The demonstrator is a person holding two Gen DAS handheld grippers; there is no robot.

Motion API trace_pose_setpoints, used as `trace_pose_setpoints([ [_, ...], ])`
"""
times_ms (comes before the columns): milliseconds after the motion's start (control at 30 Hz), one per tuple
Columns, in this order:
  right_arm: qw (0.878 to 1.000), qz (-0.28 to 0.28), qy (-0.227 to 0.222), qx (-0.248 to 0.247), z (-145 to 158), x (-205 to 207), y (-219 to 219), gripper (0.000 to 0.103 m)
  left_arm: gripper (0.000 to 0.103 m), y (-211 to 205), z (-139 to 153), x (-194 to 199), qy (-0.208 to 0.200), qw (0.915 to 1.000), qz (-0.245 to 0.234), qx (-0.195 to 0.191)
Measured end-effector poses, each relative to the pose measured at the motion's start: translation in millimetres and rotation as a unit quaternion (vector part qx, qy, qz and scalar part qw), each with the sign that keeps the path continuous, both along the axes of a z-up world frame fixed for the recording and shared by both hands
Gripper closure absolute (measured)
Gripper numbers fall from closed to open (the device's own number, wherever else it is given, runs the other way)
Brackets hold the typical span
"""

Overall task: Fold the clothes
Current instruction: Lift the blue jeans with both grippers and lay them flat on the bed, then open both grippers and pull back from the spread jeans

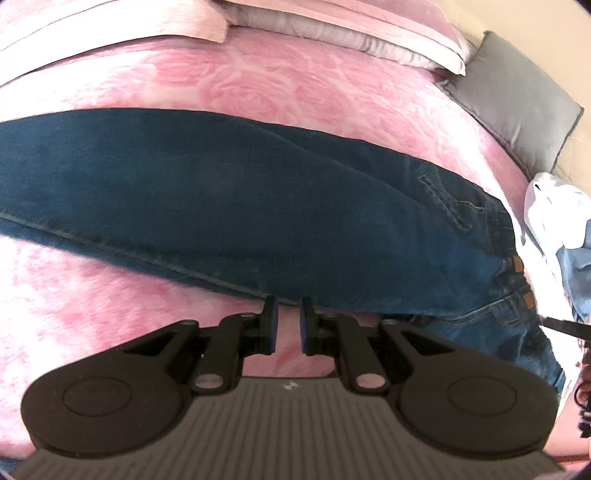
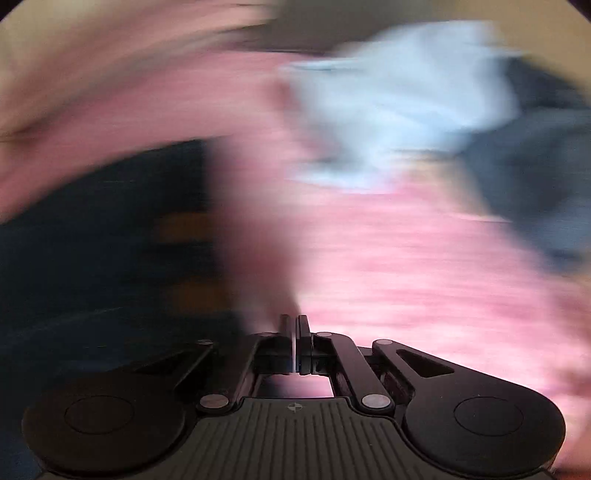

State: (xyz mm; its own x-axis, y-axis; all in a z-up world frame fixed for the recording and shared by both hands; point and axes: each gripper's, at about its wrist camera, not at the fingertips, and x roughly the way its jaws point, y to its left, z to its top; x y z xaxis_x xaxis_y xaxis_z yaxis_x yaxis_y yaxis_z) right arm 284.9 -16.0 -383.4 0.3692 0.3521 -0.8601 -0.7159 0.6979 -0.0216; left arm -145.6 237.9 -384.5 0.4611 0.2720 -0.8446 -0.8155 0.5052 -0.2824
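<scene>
Dark blue jeans [image 1: 229, 199] lie lengthwise across the pink bed cover [image 1: 92, 302], folded leg on leg, with the waistband and a back pocket at the right. My left gripper [image 1: 289, 306] is open by a narrow gap and empty, its tips at the near seam edge of the jeans. The right wrist view is badly motion-blurred. My right gripper [image 2: 294, 325] has its fingers together with nothing seen between them, over the pink cover [image 2: 406, 277]. The jeans [image 2: 92, 240] show as a dark mass on its left.
A pile of pale blue and white clothes [image 1: 561, 221] lies at the bed's right edge, and shows blurred in the right wrist view [image 2: 399, 110] beside a dark grey garment [image 2: 535, 177]. Pink pillows [image 1: 332, 33] and a grey pillow [image 1: 517, 99] line the head of the bed.
</scene>
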Motion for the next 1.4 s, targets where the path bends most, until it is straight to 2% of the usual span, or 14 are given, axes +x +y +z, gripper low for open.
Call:
trace_pose_setpoints([
  [67,1.0,-0.009,0.019,0.019,13.8,0.4,-19.5,0.103,0.094,-3.2,-0.1,-12.7,-0.004,0.9999,0.009,-0.004],
  [267,0.993,0.087,0.057,0.061,37.8,-83.3,-13.8,0.103,0.094,-29.6,7.8,-52.7,-0.004,0.9995,0.022,-0.02],
  [333,0.993,0.102,0.062,-0.014,17.5,-107.6,-5.3,0.103,0.094,-39.7,10.8,-66.8,-0.003,0.9992,0.027,-0.028],
  [367,0.993,0.078,0.057,-0.062,8.3,-110.4,-6.8,0.103,0.094,-45.2,12.6,-74.4,0.003,0.9991,0.03,-0.031],
  [433,0.995,0.01,0.054,-0.084,13.7,-113.1,-15.3,0.103,0.095,-55.0,19.0,-91.8,0.012,0.9983,0.038,-0.042],
  [533,0.997,-0.022,0.076,-0.003,56.1,-130.0,-23.4,0.103,0.095,-66.2,35.5,-114.1,0.015,0.9977,0.043,-0.05],
  [600,0.997,0.02,0.074,0.033,75.8,-159.4,-17.2,0.103,0.095,-70.8,49.1,-124.7,0.019,0.9975,0.045,-0.05],
  [667,0.994,0.059,0.091,0.029,66.5,-188.0,-7.3,0.101,0.094,-75.5,64.0,-132.9,0.02,0.9972,0.051,-0.05],
  [733,0.989,0.086,0.118,0.001,43.5,-213.4,2.0,0.089,0.094,-80.2,79.7,-141.3,0.017,0.997,0.059,-0.047],
  [767,0.987,0.081,0.137,-0.032,22.3,-223.1,2.4,0.075,0.094,-82.5,87.3,-145.3,0.016,0.9968,0.063,-0.046],
  [833,0.986,0.068,0.143,-0.059,-0.1,-237.5,-3.9,0.074,0.094,-87.3,100.8,-154.4,0.026,0.9961,0.07,-0.047],
  [933,0.981,0.079,0.151,-0.094,18.3,-250.9,-3.0,0.074,0.094,-95.3,118.9,-166.2,0.053,0.9945,0.08,-0.043],
  [1133,0.979,0.121,0.153,-0.065,97.7,-260.6,-8.7,0.074,0.094,-117.8,155.8,-169.7,0.095,0.9891,0.106,-0.038],
  [1400,0.97,0.175,0.161,-0.041,155.8,-259.7,-46.7,0.073,0.088,-173.8,206.8,-139.0,0.086,0.9859,0.144,0.002],
])
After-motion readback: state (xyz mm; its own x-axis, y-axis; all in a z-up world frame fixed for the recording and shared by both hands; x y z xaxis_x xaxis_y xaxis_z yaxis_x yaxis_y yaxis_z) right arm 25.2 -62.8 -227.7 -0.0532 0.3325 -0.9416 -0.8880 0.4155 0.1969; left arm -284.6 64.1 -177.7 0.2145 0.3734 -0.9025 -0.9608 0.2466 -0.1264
